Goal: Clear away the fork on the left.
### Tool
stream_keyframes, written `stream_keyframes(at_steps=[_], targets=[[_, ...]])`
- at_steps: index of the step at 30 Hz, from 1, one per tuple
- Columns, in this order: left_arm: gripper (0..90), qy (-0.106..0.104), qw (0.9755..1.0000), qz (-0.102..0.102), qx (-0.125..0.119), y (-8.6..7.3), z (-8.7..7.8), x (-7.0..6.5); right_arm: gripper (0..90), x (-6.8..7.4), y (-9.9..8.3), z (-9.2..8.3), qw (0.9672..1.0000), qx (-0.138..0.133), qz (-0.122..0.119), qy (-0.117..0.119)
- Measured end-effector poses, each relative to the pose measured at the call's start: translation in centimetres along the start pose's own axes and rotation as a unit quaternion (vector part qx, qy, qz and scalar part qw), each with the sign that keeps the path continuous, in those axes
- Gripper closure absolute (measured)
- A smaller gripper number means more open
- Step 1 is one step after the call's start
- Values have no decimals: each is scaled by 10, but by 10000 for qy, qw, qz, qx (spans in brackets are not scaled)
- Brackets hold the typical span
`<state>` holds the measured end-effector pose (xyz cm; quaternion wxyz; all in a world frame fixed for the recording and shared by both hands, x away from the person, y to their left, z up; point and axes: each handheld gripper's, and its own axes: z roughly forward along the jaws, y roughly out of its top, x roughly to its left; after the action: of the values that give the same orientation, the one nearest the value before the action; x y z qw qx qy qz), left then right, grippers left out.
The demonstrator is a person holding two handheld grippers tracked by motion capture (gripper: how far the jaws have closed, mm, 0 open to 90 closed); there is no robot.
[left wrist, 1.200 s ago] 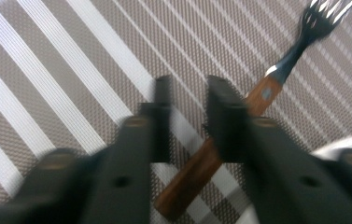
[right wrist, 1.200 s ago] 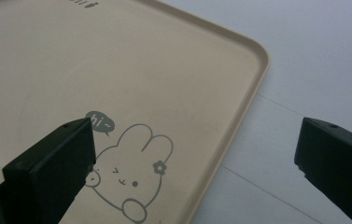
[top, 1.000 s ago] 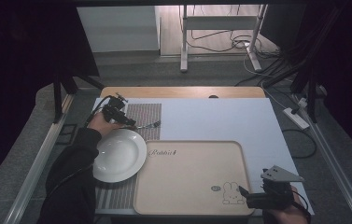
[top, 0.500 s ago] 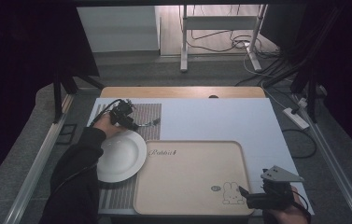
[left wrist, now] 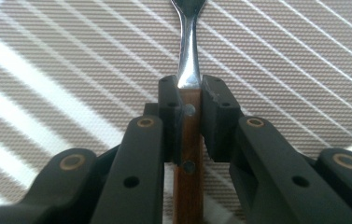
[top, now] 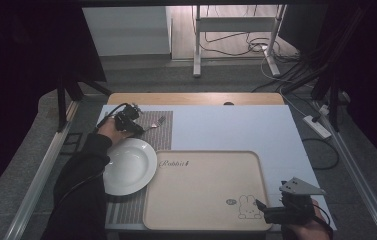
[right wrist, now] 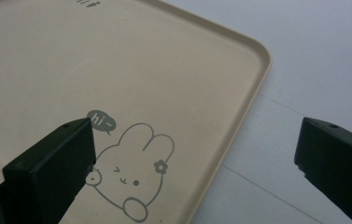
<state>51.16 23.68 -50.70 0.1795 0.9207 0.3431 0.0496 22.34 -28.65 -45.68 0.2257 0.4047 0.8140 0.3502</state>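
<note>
Left tool [left wrist: 190, 100] has just been closing and now pinches the fork [left wrist: 188, 70] by its wooden handle, fork lying on the striped mat [top: 158, 125] behind the plate [top: 128, 167]. Grab's done, lifting isn't. Right tool [right wrist: 194, 158] hangs spread over the tray [right wrist: 239, 93] corner.

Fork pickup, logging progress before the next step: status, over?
Left claw just closed, shut on the fork by its wooden handle, over the striped mat. Right claw open, at the tray corner. Nothing in the way.
</note>
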Motion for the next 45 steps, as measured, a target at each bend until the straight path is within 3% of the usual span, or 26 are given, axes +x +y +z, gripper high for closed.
stream_keyframes(at_steps=[5,8,12,18,23,35,45], targets=[[782,180,9998,37,-15,7,-14,7,0,0,0,0,10000,-4,4,-2],[782,224,9996,13,-166,13,-26,6,0,0,0,0,10000,-14,2,0],[781,21,9989,-56,-465,18,-41,-4,0,0,0,-1,10000,-15,-8,-3],[781,-92,9985,-26,-542,17,-42,-18,0,0,0,-1,10000,-15,-11,-9],[781,-262,9974,-160,-656,10,-42,-29,0,0,0,0,10000,-11,-6,-12],[781,-269,9970,-80,-728,-8,-48,-62,0,0,0,0,10000,-23,4,-23],[781,-460,9956,-55,-810,-17,-47,-89,0,0,0,0,10000,-11,-4,-20]])
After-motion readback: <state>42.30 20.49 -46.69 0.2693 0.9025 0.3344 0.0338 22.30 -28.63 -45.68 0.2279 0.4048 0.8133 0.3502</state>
